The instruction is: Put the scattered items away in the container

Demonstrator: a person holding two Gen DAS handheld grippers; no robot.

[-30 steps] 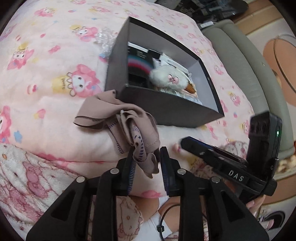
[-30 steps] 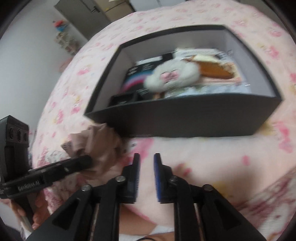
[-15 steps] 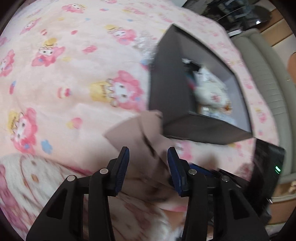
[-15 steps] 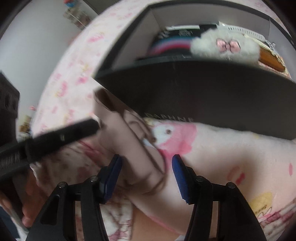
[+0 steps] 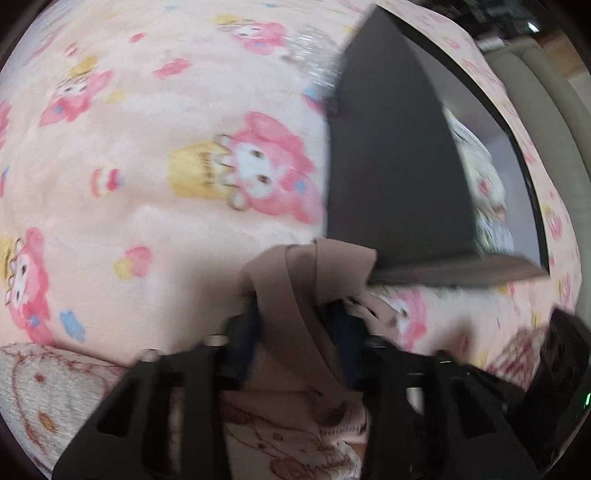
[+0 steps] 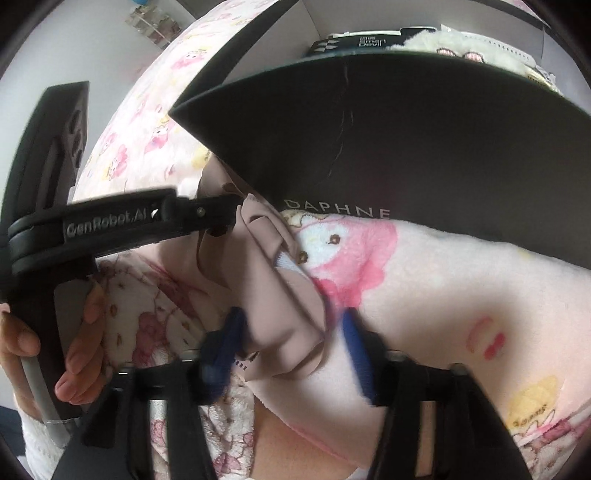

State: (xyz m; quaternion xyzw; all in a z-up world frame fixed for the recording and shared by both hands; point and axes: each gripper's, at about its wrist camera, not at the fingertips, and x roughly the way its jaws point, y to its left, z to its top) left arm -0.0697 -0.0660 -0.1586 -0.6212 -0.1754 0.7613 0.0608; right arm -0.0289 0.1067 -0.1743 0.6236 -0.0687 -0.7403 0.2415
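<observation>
A pink fleece blanket (image 5: 155, 206) printed with pink-eared cartoon rabbits is covering the bed, filling most of the left wrist view; one rabbit print (image 5: 258, 173), beside a yellow basket shape, is showing large at the centre; a paler blanket (image 5: 40, 384) with brown line-drawn figures is lying along the lower left edge; a grey-green padded bed frame (image 5: 543, 110) is curving down the right side, with a strip of wooden floor (image 5: 576, 70) beyond it; in the right wrist view the same pink blanket (image 6: 443, 295) is spreading below, and a plain white wall (image 6: 74, 48) is rising at the upper left, a small blurred shelf (image 6: 151, 26) hanging on it.
</observation>
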